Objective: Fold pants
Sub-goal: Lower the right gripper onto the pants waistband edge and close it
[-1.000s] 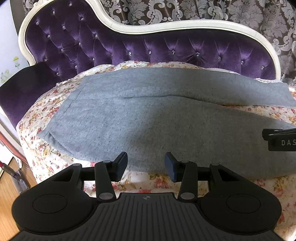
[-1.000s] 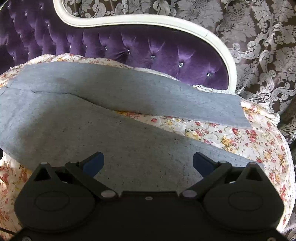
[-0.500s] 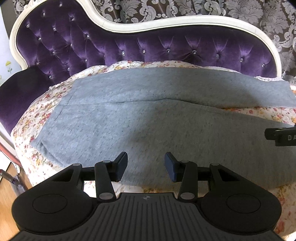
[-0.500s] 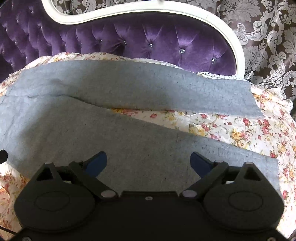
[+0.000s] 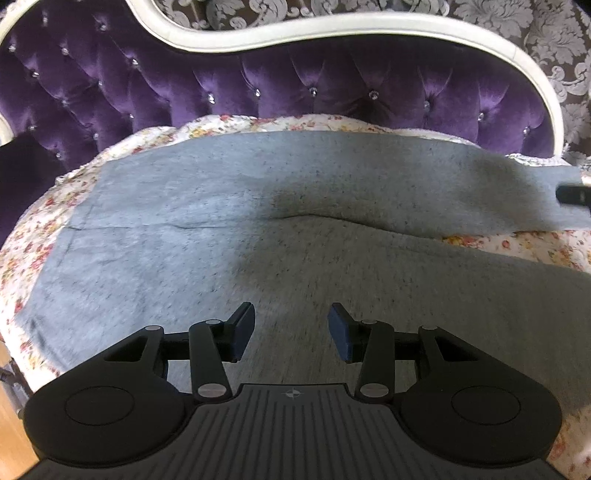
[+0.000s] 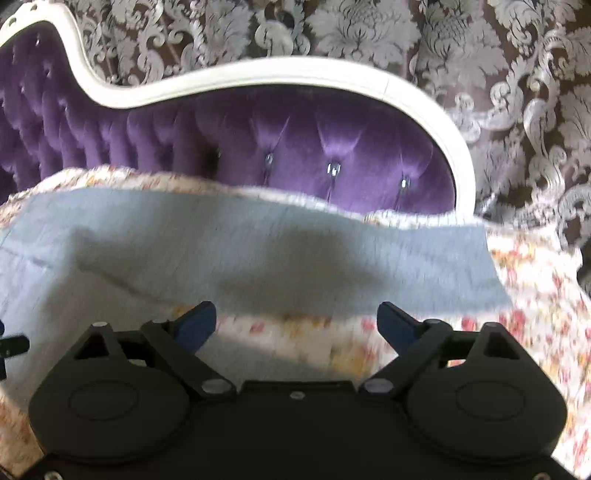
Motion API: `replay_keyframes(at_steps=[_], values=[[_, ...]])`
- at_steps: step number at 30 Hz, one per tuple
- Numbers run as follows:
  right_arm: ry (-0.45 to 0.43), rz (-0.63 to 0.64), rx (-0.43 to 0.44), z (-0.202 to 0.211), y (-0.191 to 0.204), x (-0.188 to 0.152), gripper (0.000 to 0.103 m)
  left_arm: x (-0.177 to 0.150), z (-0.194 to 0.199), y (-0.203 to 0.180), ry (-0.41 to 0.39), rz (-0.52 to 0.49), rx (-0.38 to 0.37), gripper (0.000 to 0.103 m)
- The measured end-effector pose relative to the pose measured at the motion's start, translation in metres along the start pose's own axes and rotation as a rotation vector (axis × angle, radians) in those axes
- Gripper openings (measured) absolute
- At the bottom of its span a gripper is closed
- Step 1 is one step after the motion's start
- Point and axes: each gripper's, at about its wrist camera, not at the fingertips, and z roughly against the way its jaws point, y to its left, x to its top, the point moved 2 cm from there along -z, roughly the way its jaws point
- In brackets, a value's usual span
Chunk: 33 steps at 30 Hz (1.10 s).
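Grey pants (image 5: 229, 206) lie spread flat on a floral sheet (image 5: 546, 243), waist at the left, two legs running right. My left gripper (image 5: 291, 328) hovers over the near leg, half open, with nothing between its blue pads. In the blurred right wrist view, my right gripper (image 6: 295, 321) hangs over the strip of floral sheet (image 6: 535, 295) between the legs, just short of the far leg (image 6: 280, 251). Its jaws stand wide and are closing, with no cloth between them. The right gripper's tip (image 5: 572, 194) shows at the left view's right edge.
A purple tufted backrest (image 5: 332, 88) with a white curved frame (image 5: 332, 29) rises right behind the pants. Patterned damask fabric (image 6: 517, 92) hangs beyond it. Wooden floor (image 5: 11, 435) shows past the sheet's lower left edge.
Both grippers moved forward toward the backrest. The left went from the pants' near edge to over the near leg. The right crossed the near leg to the floral strip, its jaws narrowing slightly.
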Motion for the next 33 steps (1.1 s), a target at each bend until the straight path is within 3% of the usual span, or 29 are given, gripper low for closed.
replay_keyframes(at_steps=[9, 14, 21, 29, 30, 31, 32, 33], values=[[-0.049, 0.075, 0.053, -0.079, 0.002, 0.048, 0.087, 0.006, -0.058, 0.009, 0.112, 0.023, -0.027, 0.043], [-0.039, 0.144, 0.106, -0.130, 0.021, 0.067, 0.069, 0.006, -0.060, 0.013, 0.095, 0.027, -0.046, 0.045], [-0.015, 0.263, 0.217, -0.175, 0.059, 0.081, 0.069, 0.002, -0.058, 0.013, 0.067, 0.032, -0.043, 0.045], [0.061, 0.442, 0.263, -0.212, 0.085, 0.084, 0.067, -0.001, -0.053, 0.015, 0.050, 0.047, -0.070, 0.045], [0.067, 0.439, 0.285, -0.213, 0.085, 0.084, 0.057, -0.001, -0.052, 0.016, 0.048, 0.047, -0.074, 0.045], [0.074, 0.432, 0.308, -0.211, 0.084, 0.086, 0.035, -0.002, -0.052, 0.016, 0.045, 0.046, -0.078, 0.045], [0.089, 0.421, 0.325, -0.211, 0.083, 0.087, 0.023, -0.001, -0.051, 0.017, 0.045, 0.048, -0.081, 0.044], [0.100, 0.408, 0.324, -0.209, 0.082, 0.088, 0.019, -0.001, -0.051, 0.018, 0.047, 0.052, -0.085, 0.044]])
